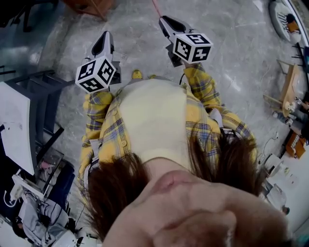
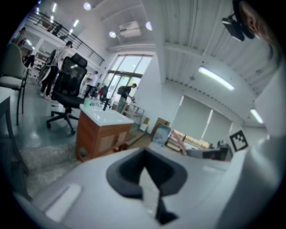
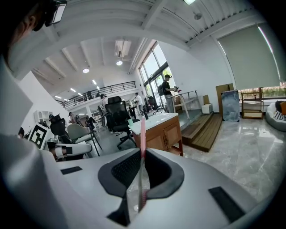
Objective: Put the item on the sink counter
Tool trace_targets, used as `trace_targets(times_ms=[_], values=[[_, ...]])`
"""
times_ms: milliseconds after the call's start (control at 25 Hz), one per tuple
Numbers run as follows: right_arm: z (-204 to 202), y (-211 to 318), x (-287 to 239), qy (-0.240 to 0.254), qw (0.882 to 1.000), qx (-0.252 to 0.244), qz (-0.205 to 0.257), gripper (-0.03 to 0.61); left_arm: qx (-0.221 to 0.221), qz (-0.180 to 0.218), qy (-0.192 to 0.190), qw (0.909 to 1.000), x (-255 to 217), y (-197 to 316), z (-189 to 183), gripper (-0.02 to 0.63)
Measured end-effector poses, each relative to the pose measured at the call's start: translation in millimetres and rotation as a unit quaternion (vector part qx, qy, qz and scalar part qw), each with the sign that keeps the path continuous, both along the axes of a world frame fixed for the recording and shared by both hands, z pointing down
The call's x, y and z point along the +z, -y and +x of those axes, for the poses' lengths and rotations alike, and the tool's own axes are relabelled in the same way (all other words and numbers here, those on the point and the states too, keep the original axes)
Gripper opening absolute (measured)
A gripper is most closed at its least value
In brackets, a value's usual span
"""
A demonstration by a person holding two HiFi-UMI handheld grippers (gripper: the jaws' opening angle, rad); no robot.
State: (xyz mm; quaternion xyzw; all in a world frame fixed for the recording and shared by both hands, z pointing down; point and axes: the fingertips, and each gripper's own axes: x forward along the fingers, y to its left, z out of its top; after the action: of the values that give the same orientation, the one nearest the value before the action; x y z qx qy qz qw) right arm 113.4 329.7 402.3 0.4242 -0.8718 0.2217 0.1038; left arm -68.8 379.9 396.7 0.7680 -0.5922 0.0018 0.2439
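— Head view?
— The left gripper [image 1: 105, 38] and right gripper [image 1: 165, 21] are held out in front; the pink item [image 1: 155, 6] is cut off at the top edge.
— Left gripper view?
— Jaws pressed together, empty; the sink surface [image 2: 105, 117] stands far left.
— Right gripper view?
— Jaws clamp the pink item [image 3: 142, 134] upright, its lower end blurred.

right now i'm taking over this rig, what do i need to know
Left tongs: shut, with nothing between them.
Right tongs: shut on the thin pink item, which sticks out past the tips.
Sink counter: a wooden cabinet with a white top, ahead across the floor and probably out of reach from here.
Done: the item is gripped and off any surface.
Left: walk to the counter, lay the item on its top, then open the right tongs.
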Motion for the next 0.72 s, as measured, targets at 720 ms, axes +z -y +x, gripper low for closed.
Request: trace_targets(times_ms=[720], values=[[0.9, 83.1, 13.1, 0.012, 1.000, -0.004, -0.005, 0.038, -0.001, -0.010, 0.009, 0.9999, 13.6, 74.0, 11.0, 0.005]])
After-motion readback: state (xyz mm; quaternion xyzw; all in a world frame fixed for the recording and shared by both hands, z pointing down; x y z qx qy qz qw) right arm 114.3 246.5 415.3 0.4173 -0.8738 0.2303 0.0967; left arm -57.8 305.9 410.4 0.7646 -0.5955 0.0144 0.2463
